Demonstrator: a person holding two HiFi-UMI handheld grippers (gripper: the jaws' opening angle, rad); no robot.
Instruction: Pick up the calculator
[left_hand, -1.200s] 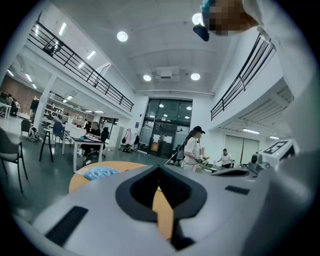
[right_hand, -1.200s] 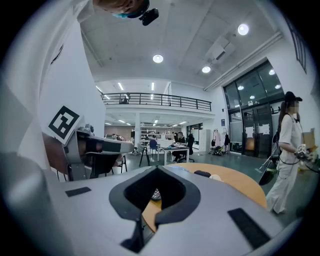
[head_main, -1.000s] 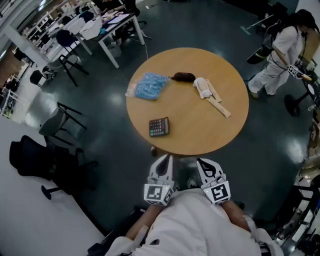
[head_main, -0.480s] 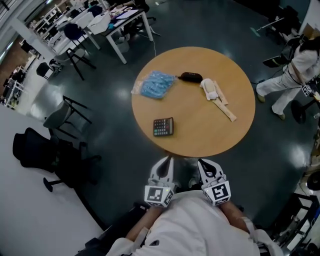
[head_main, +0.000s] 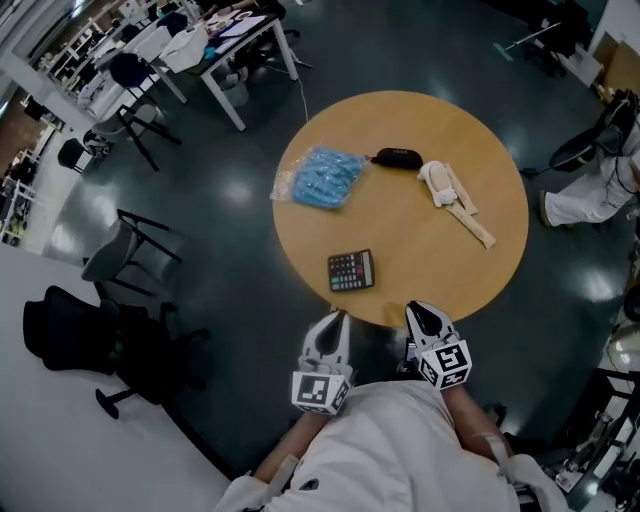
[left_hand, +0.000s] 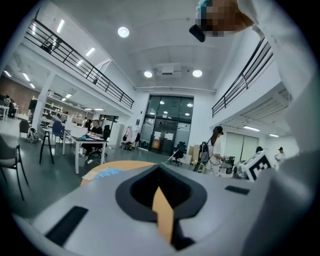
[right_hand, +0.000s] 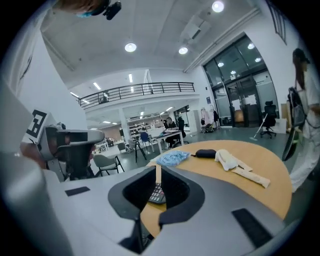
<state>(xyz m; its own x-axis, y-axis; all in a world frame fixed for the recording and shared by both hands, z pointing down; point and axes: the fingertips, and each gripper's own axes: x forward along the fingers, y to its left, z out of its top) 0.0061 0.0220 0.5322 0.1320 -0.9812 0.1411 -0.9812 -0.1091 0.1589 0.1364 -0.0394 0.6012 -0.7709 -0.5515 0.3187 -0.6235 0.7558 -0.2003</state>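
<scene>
The black calculator (head_main: 351, 271) lies flat near the front edge of the round wooden table (head_main: 440, 260). In the right gripper view the calculator (right_hand: 157, 194) shows just beyond the jaws. My left gripper (head_main: 337, 319) hangs just short of the table's edge, below the calculator, shut and holding nothing. My right gripper (head_main: 416, 311) reaches the table's rim to the right of the calculator. Its jaws are just starting to part, with nothing between them. In their own views the left gripper (left_hand: 159, 168) and the right gripper (right_hand: 158, 168) show only a thin slit between their jaws.
Further back on the table lie a blue bag (head_main: 322, 178), a black case (head_main: 397, 157), a white cloth (head_main: 440, 181) and a wooden strip (head_main: 476, 222). Chairs (head_main: 128, 250) stand on the floor to the left. A person (head_main: 600, 190) is at the right.
The table and calculator have come nearer. Both grippers have moved forward to the table's front edge, the right one further and rolled a little. The person at the right has moved off.
</scene>
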